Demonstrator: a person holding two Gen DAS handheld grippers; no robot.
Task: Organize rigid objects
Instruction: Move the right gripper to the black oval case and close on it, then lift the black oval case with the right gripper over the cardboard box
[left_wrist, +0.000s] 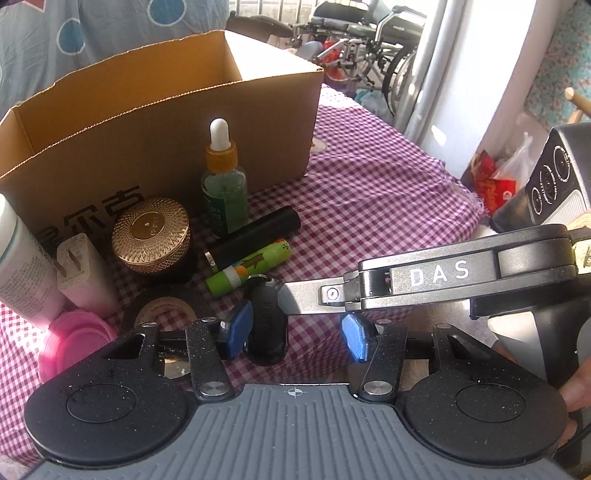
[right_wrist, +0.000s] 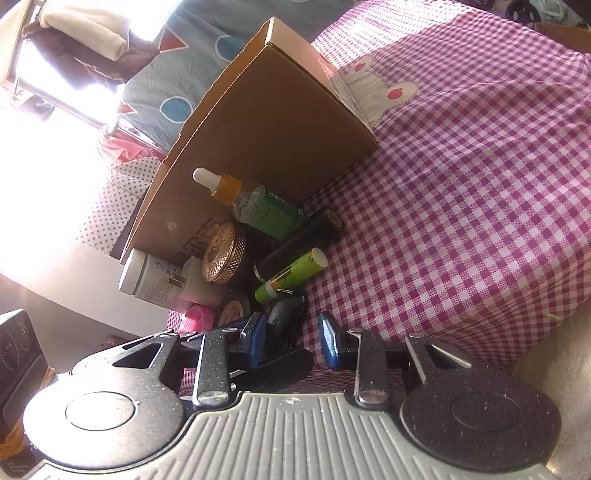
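Sizing up the black key fob (left_wrist: 266, 321), I judge it a small, light, stiff plastic shell with rounded, slightly slick sides, so it should take a firm pinch without harm but could squirt out if caught near an end. It lies flat on the checked cloth (left_wrist: 369, 192) of the bench, just at 6 o'clock of the green tube (left_wrist: 251, 264) and well short of the cardboard box (left_wrist: 147, 122) up at 11 o'clock. In the left wrist view its long axis runs from 12 to 6 o'clock, with the metal ring (left_wrist: 258, 277) at the 12 o'clock end. My left hand-held gripper (left_wrist: 295, 331) stands apart around it: the 9 o'clock pad (left_wrist: 236, 325) sits against the fob's side, while the 3 o'clock pad (left_wrist: 356, 338) is clear of it, so nothing is clamped. My right hand-held gripper (right_wrist: 291, 334) comes in from 3 o'clock, its jaws also apart with the fob between them and not squeezed on both sides, as far as I can see. I would grip across the short width at mid-body, away from the loose ring.
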